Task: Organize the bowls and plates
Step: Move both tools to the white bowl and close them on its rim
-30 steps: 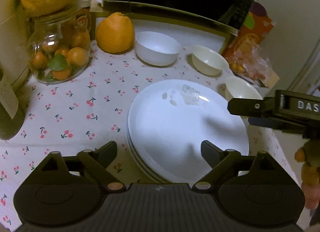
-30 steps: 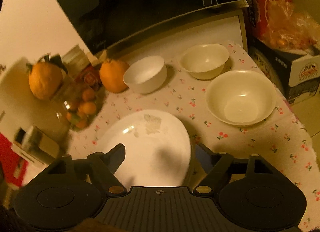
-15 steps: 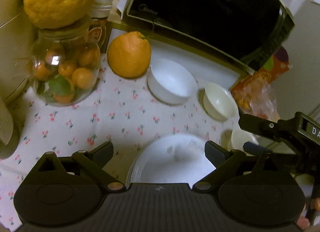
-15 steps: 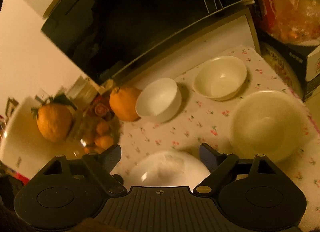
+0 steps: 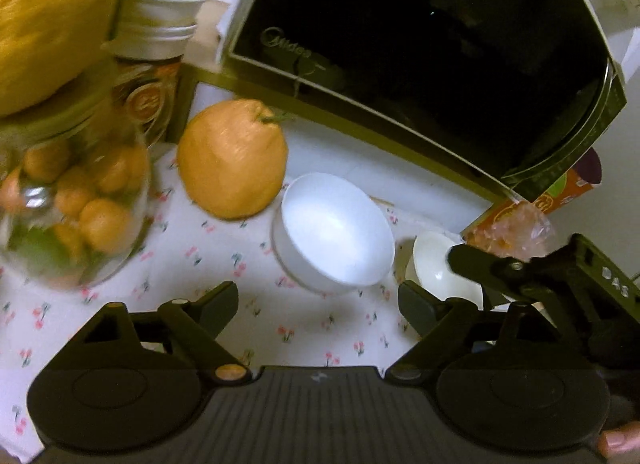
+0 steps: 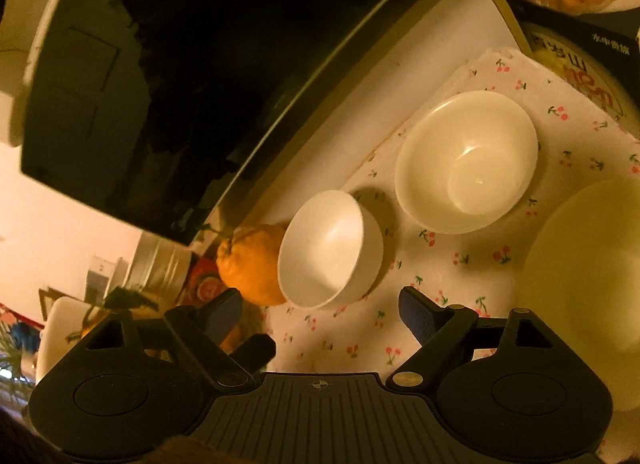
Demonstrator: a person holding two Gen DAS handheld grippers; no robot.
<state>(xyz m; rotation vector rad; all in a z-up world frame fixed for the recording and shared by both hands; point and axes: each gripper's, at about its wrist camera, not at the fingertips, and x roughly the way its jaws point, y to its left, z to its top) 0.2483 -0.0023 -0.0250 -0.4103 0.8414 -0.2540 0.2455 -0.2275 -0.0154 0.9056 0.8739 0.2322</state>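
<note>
While the bowls sit loose on the cherry-print cloth (image 5: 168, 264), nothing is gripped yet. In the left wrist view, going left to right: a glass jar (image 5: 68, 199) of small oranges at the left edge, a large orange (image 5: 232, 159) left of centre, then the white bowl (image 5: 334, 236) just above the left gripper (image 5: 320, 304), whose jaws are closing with nothing between them. A cream bowl (image 5: 436, 268) lies right of it, partly behind the right gripper (image 5: 472, 260) reaching in from the right edge. In the right wrist view the right gripper's jaws stand wide and empty, lined up below the white bowl, probably to stack it. A larger bowl (image 6: 588, 284) fills the right edge.
</note>
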